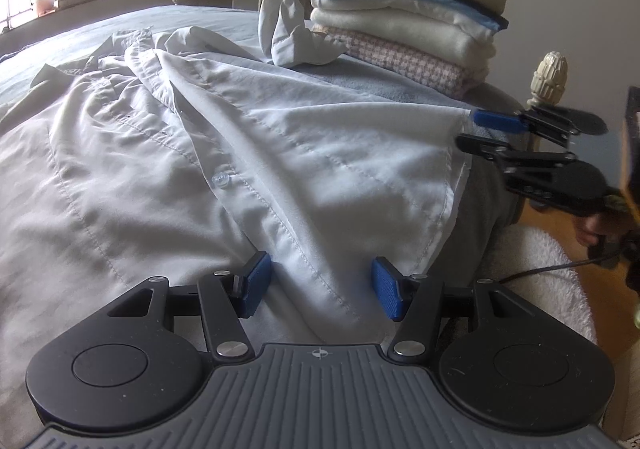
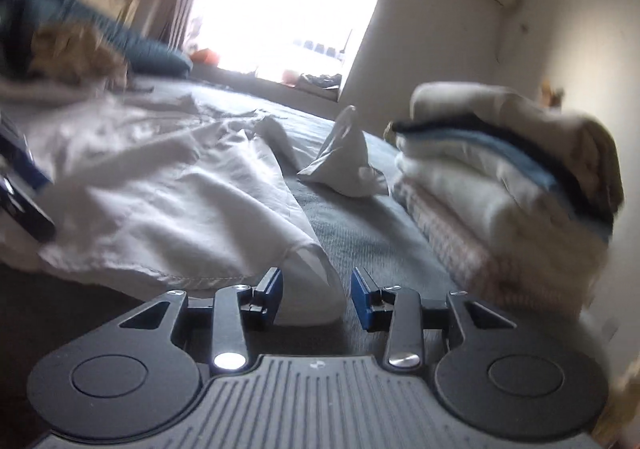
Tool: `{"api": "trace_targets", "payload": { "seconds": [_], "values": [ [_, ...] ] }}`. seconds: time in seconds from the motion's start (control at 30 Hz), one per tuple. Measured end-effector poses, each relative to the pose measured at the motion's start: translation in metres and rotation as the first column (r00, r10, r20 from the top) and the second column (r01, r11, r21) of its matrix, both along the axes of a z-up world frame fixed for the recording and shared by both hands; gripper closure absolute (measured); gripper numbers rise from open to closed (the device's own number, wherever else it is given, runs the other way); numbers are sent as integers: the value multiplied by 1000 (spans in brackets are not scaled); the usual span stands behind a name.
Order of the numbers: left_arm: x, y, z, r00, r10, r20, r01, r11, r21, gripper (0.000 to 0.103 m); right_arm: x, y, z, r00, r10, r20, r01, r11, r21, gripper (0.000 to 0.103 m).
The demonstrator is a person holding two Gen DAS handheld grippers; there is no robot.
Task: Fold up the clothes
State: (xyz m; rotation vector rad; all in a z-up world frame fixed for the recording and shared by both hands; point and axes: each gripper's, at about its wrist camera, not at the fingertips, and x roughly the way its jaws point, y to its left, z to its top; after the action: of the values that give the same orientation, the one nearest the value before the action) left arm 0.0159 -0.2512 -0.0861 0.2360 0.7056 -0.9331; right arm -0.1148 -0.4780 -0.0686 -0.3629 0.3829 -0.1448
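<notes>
The shirt [image 1: 248, 137] is shown lengthwise ahead of the spread, empty left fingers [image 1: 256, 281], its hem corner between the parted right fingers [image 2: 272, 289], unpinched.

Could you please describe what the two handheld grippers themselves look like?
Both the left gripper and the right gripper are black, with round pivot housings, silver screw heads, a ribbed grey base bearing a small crosshair mark, and blue textured pads on the fingers. A thin black cable trails from the right one.
</notes>
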Motion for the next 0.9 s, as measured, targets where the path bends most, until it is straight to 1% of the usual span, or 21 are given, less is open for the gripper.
{"api": "trace_targets", "payload": {
  "seconds": [0.07,0.13,0.17,0.2,0.23,0.27,0.3,0.37,0.4,0.47,0.5,0.57,0.6,0.67,0.73,0.83,0.9],
  "values": [
    [0,0,0,1000,-1,0,1,1000,0,47,12,11,-6,1000,3,-3,-4,992,-128,64],
    [0,0,0,1000,-4,0,4,1000,2,47,18,11,-6,1000,16,12,-15,993,-118,65],
    [0,0,0,1000,-5,-1,5,1000,1,47,22,11,-5,1000,23,20,-21,994,-111,72],
    [0,1,0,1000,-5,-3,5,1000,1,47,22,5,-3,999,5,33,-3,998,-60,81],
    [1,1,0,1000,-7,-3,7,1000,1,47,23,-1,0,999,-15,46,15,1000,-5,95],
    [1,1,0,1000,-9,-3,9,1000,1,47,19,-14,2,997,-48,66,43,996,83,95],
    [1,1,0,1000,-11,-3,11,1000,2,47,15,-27,3,993,-84,84,69,982,174,95],
    [1,1,0,1000,-16,-3,16,1000,3,47,7,-54,3,985,-142,95,101,932,348,95],
    [1,1,0,1000,-18,-3,18,1000,3,47,4,-68,0,983,-160,89,107,897,428,95],
    [1,1,0,1000,-21,-3,21,1000,5,47,5,-84,-10,988,-149,48,103,848,520,94],
    [1,1,0,1000,-21,-3,21,1000,6,47,5,-87,-11,988,-147,39,104,839,534,94],
    [1,1,0,1000,-21,-4,21,1000,4,47,6,-91,-11,990,-136,28,99,830,549,83],
    [1,2,0,1000,-19,-7,19,1000,1,47,5,-91,-10,991,-135,24,102,838,537,79],
    [2,2,-1,1000,-15,-13,15,1000,-7,47,3,-87,-8,989,-150,-2,134,876,463,49],
    [2,2,0,1000,-15,-15,15,1000,-7,46,-4,-85,-6,989,-143,-23,140,903,407,42],
    [2,2,0,1000,-16,-13,15,1000,-10,46,-18,-88,-3,986,-154,-62,166,923,348,30],
    [1,2,1,1000,-15,-10,15,1000,-14,46,-26,-91,-1,979,-184,-90,203,930,307,28]
  ]
}}
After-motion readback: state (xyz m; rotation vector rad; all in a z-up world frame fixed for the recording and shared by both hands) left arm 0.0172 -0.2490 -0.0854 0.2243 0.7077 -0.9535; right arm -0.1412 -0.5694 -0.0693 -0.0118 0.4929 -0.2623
